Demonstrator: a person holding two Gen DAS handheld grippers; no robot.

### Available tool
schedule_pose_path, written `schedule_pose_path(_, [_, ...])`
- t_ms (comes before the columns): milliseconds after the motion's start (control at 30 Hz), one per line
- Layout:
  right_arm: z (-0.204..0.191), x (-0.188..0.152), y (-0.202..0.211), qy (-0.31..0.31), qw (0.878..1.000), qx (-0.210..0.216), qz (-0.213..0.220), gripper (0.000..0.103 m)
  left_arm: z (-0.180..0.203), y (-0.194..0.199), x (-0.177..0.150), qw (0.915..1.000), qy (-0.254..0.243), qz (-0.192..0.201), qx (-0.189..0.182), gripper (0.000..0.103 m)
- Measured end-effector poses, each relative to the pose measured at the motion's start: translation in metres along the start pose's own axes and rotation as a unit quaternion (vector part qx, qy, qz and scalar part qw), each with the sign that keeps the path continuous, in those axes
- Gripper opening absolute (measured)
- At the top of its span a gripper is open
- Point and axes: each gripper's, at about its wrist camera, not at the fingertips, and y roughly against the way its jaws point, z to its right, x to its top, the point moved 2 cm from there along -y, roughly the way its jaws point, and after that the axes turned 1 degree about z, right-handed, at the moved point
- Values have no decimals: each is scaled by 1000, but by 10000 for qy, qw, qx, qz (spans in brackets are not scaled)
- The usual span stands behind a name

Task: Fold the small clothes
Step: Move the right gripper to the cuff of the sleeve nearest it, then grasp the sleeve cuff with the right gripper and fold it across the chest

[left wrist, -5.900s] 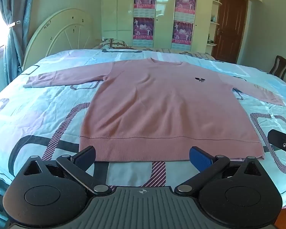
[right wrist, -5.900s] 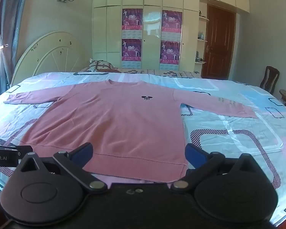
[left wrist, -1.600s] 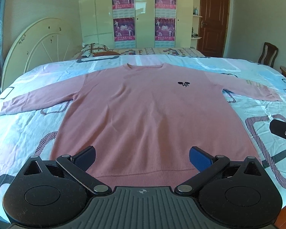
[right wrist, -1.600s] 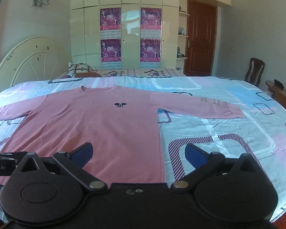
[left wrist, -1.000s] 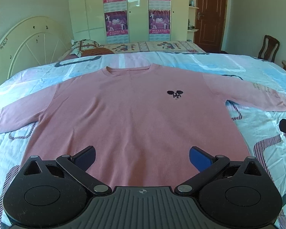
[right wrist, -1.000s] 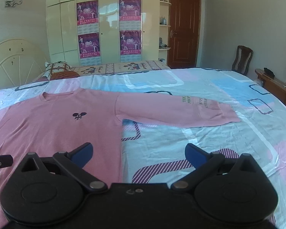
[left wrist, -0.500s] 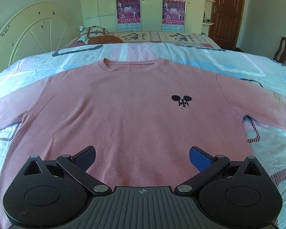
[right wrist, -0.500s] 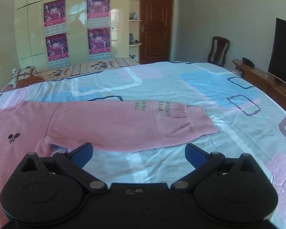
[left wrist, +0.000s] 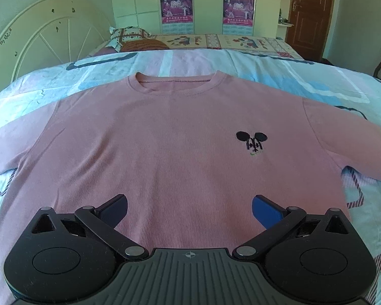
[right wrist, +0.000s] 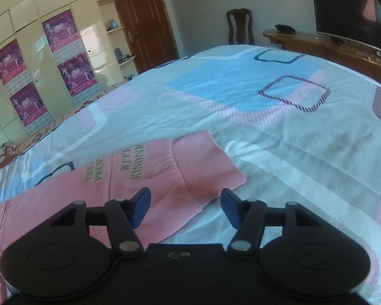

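A pink long-sleeved sweater with a small black mouse emblem lies flat, front up, on the bed. My left gripper is open and empty, low over the sweater's chest, facing the collar. In the right wrist view the sweater's right sleeve with green lettering ends in a ribbed cuff. My right gripper is open and empty, just above the cuff's near edge, one finger on each side of it.
The bed has a light sheet with blue and pink shapes. A white headboard and pillow stand beyond the collar. Wardrobe, brown door, chair and a wooden TV stand lie beyond the bed.
My left gripper has moved forward over the sweater, toward the collar. My right gripper has swung right and come down to the sleeve cuff, its fingers narrowing somewhat.
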Motion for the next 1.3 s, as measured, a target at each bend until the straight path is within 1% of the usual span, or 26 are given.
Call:
schedule_pose_path(67, [10,0,-6,-327,9994,49,-121,51,-1,-5,4,9999,-30,8,112,103])
schedule_pose_path(167, [22,-2,-9,-963,9948,256,-220,52,-3,-9,10,9999,37,4,147,103])
schedule_pose_path(233, [24,-2,-9,-1208,9913,453,-274,52,-4,-10,13,9999,79,28,117,103])
schedule_pose_path(267, [26,-2,-10,-1354,9890,527,-281,51,-5,-11,15,9999,86,40,100,103])
schedule_pose_path(333, [34,-3,-15,-1826,9798,765,-293,46,-6,-12,17,9998,61,77,155,103])
schedule_pose_path(367, [39,-2,-19,-2003,9756,849,-310,35,-7,-12,19,9996,34,115,265,103])
schedule_pose_path(400, [41,-1,-24,-2066,9739,873,-358,15,-10,-12,20,9992,8,151,383,103])
schedule_pose_path(433, [41,1,-27,-2040,9740,889,-428,11,-12,-13,22,9987,-10,173,477,103])
schedule_pose_path(467, [39,4,-27,-1955,9755,920,-407,10,-16,-13,25,9984,-9,203,520,103])
schedule_pose_path(500, [34,7,-23,-1701,9812,876,-236,10,-22,-12,27,9982,8,249,551,103])
schedule_pose_path(533, [28,10,-21,-1272,9894,690,-99,10,-28,-13,29,9978,21,285,591,103])
schedule_pose_path(567, [26,9,-29,-1044,9935,374,-247,9,-33,-15,30,9976,13,278,631,103])
schedule_pose_path(600, [30,7,-36,-1190,9916,382,-347,9,-39,-19,31,9975,-1,233,667,103])
schedule_pose_path(633, [28,10,-36,-1138,9923,333,-364,10,-45,-22,32,9975,-36,200,671,103])
schedule_pose_path(700, [7,18,-31,-586,9978,152,-284,10,-55,-30,31,9967,-169,105,781,103])
schedule_pose_path(733, [-3,18,-25,-434,9987,181,-215,10,-62,-35,30,9967,-209,13,781,103])
schedule_pose_path(767, [-13,19,-21,-303,9990,278,-160,10,-69,-39,30,9971,-174,-68,732,103])
schedule_pose_path(833, [-38,19,-16,-4,9991,420,-108,10,-86,-48,28,9990,41,-191,412,103])
schedule_pose_path(867, [-51,19,-13,112,9986,491,-132,10,-93,-51,28,9991,99,-204,357,103])
schedule_pose_path(967, [-99,13,3,517,9954,807,-36,10,-113,-58,28,9991,160,-122,365,103])
schedule_pose_path(1033, [-137,3,13,831,9909,1055,-19,10,-127,-61,30,9994,211,-92,258,103])
schedule_pose_path(1100, [-181,-12,24,1208,9838,1326,-57,10,-141,-63,32,9996,222,0,159,103])
schedule_pose_path(1133, [-203,-21,28,1391,9792,1477,-91,10,-150,-63,32,9996,201,54,212,103])
schedule_pose_path(1233, [-270,-61,40,1788,9638,1947,-355,10,-177,-69,32,9979,97,128,632,103])
schedule_pose_path(1300, [-313,-92,51,2094,9525,2166,-454,10,-199,-72,32,9980,231,68,592,103])
